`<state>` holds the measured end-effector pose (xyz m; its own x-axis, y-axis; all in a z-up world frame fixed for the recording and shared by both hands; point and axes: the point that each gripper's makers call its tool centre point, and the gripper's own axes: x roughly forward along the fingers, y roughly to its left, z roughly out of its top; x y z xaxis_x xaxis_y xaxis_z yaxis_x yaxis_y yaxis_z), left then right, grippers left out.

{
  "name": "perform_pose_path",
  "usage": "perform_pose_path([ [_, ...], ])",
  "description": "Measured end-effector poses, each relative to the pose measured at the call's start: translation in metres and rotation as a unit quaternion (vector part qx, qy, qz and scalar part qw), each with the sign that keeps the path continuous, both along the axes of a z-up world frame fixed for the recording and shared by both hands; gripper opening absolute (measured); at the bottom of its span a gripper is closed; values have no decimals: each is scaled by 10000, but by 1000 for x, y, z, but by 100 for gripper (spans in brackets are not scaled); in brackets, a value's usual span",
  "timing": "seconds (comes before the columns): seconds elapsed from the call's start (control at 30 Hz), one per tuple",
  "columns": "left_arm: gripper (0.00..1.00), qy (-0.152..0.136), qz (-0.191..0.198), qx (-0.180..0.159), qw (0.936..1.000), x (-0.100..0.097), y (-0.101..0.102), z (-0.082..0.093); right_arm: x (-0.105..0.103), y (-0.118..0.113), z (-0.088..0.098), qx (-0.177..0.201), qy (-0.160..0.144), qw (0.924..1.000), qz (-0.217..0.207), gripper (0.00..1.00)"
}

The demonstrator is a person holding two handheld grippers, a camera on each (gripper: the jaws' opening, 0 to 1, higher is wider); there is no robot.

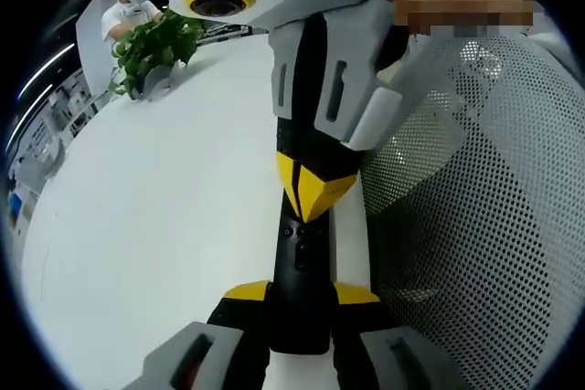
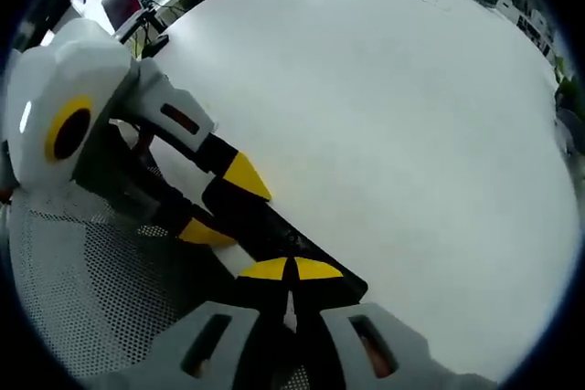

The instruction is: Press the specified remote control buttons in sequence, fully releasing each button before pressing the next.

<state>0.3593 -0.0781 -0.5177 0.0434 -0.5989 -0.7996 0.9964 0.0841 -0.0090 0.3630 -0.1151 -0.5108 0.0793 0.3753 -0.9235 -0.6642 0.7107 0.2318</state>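
black slim remote (image 1: 297, 280) | left gripper (image 1: 300, 297) jaws pinching it | right gripper (image 2: 291, 270) jaws pressed together (yellow tips) on it

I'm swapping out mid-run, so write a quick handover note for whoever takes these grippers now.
Left gripper: shut on the black remote, holding its near end at the edge of the white table.
Right gripper: shut, its yellow tips together on the remote's upper face, apparently pressing a button.
Mesh chair beside the table; potted plant at the far side.
Done: cannot tell which buttons.
Left: release fully, continue the sequence.
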Motion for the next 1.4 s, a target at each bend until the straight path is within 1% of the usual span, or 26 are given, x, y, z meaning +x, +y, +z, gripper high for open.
perform_pose_path([
  [0.2,24,-5,-9,0,10000,0,0,0,0,0,0,30,-13,10000,-52,0],
  [0.5,24,-8,4,16,10000,0,0,0,0,0,1,54,83,9998,-164,0],
  [1.17,24,-16,-2,40,10000,0,0,0,0,0,0,-37,-43,10000,18,0],
  [1.27,24,-19,-9,25,10000,0,0,0,1,0,0,3,42,10000,-74,0],
  [1.4,24,-46,-36,69,10000,0,-1,0,0,-1,0,42,40,9999,-136,0],
])
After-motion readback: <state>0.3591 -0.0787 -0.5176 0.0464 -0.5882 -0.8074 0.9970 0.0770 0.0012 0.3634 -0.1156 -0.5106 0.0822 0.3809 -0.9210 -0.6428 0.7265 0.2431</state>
